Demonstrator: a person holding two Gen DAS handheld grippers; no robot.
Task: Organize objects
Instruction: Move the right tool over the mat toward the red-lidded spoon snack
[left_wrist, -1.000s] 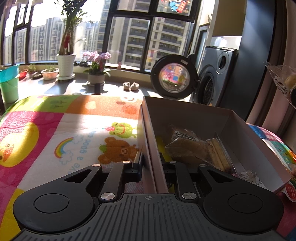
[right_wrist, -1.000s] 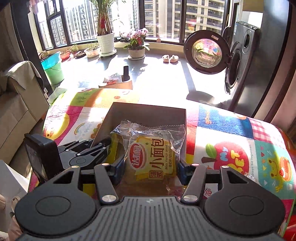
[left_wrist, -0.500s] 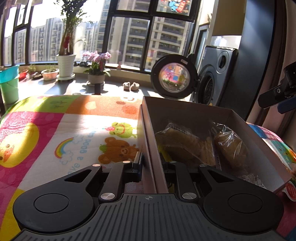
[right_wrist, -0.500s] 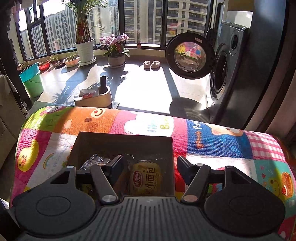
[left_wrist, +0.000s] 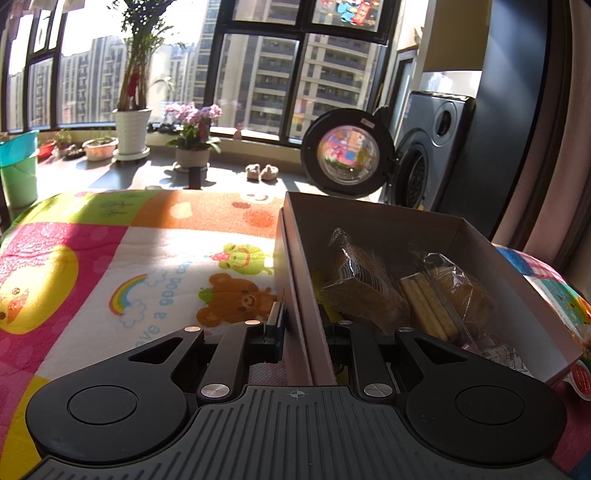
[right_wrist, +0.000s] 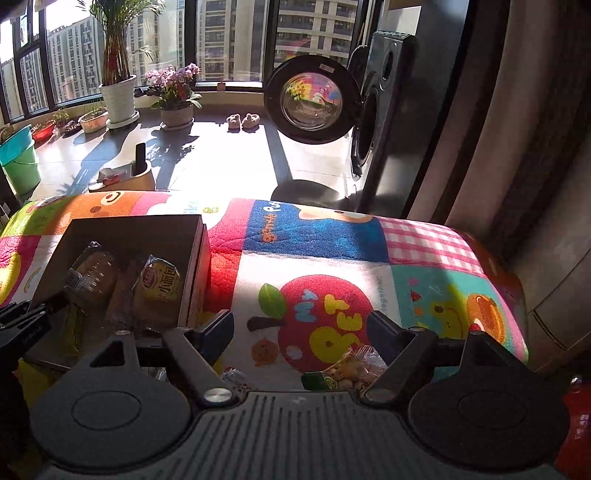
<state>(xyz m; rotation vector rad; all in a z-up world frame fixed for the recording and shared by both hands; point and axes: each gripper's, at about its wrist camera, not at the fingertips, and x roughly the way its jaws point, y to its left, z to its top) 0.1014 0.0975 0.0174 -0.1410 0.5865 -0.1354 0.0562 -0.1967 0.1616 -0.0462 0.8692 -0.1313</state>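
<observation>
A brown cardboard box (left_wrist: 384, 221) sits on a colourful play mat (left_wrist: 147, 258). My left gripper (left_wrist: 301, 325) is shut on the box's left wall. Inside lie several wrapped snacks: a biscuit pack (left_wrist: 358, 288) and a bread packet (left_wrist: 458, 288). In the right wrist view the box (right_wrist: 129, 229) is at the left with the yellow bread packet (right_wrist: 159, 288) in it. My right gripper (right_wrist: 299, 325) is open and empty over the mat, right of the box. A snack packet (right_wrist: 343, 373) lies just below it.
A washing machine (right_wrist: 369, 110) with its round door open stands beyond the mat. Potted plants (right_wrist: 118, 88) line the window sill. A green bucket (right_wrist: 18, 158) stands at the far left. The mat's right edge (right_wrist: 509, 295) drops off near a curtain.
My right gripper let the yellow bread packet drop into the box, opened, and moved right over the mat. The left gripper has not moved.
</observation>
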